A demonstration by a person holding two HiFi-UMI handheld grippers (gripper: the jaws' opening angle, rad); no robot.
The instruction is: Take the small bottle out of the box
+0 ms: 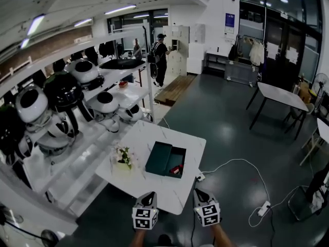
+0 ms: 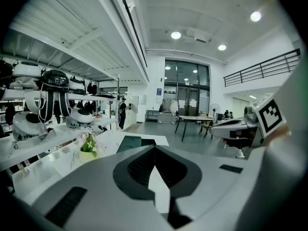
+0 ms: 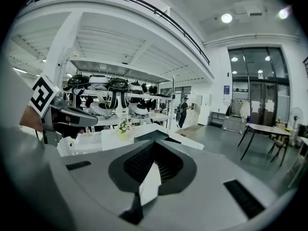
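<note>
The left gripper and right gripper hover near the tabletop's six o'clock edge, fingers pressed together on nothing, while the small bottle lies inside the open green box, toward its four o'clock corner.

The contents of the box are rendered too small in the head view to be identified (only a red speck is made out). The forearms are cut off by the bottom edge. In both gripper views the box's inside is hidden.
</note>
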